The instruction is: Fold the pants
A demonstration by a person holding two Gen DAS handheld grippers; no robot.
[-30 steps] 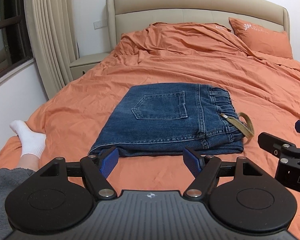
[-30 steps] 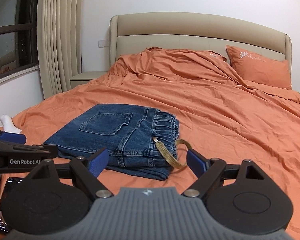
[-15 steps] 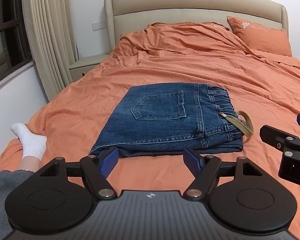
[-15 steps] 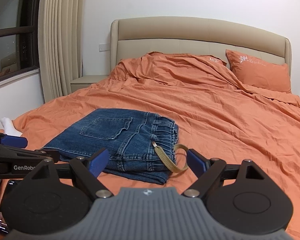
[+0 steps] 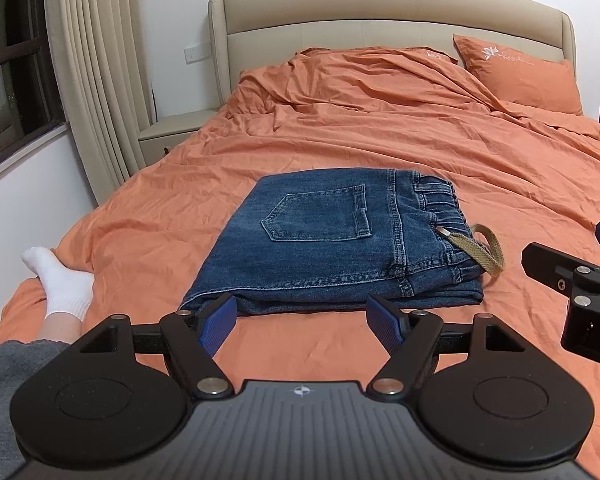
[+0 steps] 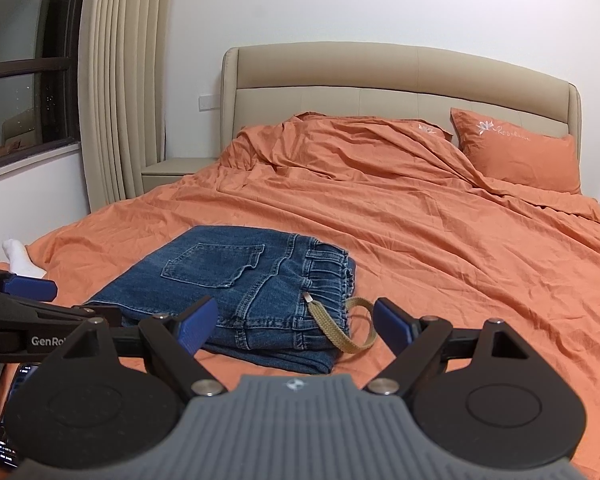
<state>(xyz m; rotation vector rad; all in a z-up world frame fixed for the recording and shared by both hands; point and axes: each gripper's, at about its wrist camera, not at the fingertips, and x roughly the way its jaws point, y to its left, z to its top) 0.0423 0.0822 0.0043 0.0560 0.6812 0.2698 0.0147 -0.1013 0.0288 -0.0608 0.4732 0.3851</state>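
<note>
The jeans [image 5: 332, 240] lie folded flat on the bed [image 5: 380, 136], with a strap [image 5: 480, 250] sticking out of the waistband at 3 o'clock. The left hand-held gripper [image 5: 304, 320] is spread and empty, just before the near edge of the jeans. The right hand-held gripper [image 6: 296, 322] is spread too, holding nothing.
</note>
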